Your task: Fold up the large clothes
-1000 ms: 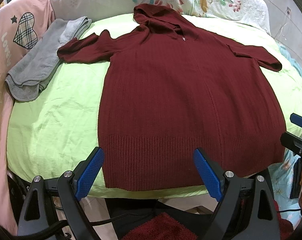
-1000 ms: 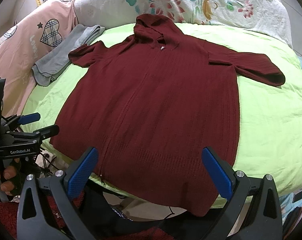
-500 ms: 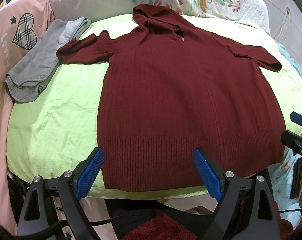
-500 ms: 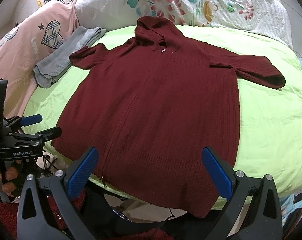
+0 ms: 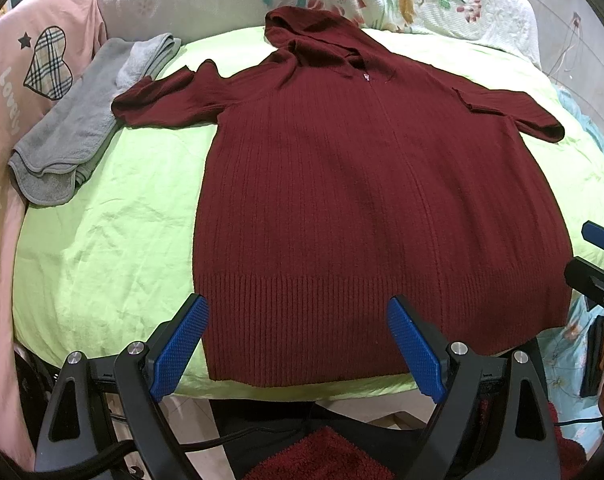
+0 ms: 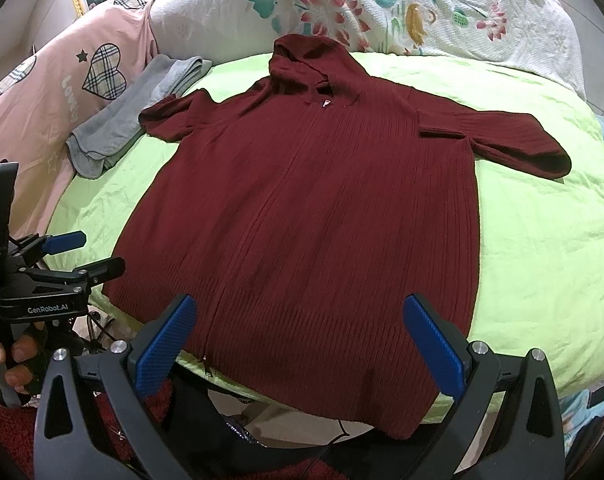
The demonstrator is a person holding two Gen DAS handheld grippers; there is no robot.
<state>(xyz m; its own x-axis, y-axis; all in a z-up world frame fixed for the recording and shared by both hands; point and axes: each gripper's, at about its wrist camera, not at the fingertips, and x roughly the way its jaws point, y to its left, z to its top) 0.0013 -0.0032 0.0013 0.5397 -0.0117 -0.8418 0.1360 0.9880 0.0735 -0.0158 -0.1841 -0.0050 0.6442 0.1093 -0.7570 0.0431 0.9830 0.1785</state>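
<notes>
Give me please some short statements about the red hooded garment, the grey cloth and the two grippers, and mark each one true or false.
1. The dark red hooded garment lies spread flat on the green sheet, hood pointing away from the cameras. True.
2. The left gripper is shut on the garment's hem. False: its jaws stand wide open and hold nothing.
3. A folded grey cloth lies beside the garment's sleeve. True.
4. The garment is already folded in half. False: it lies spread out, with both sleeves out to the sides.
5. The right gripper has its jaws open near the hem. True.
</notes>
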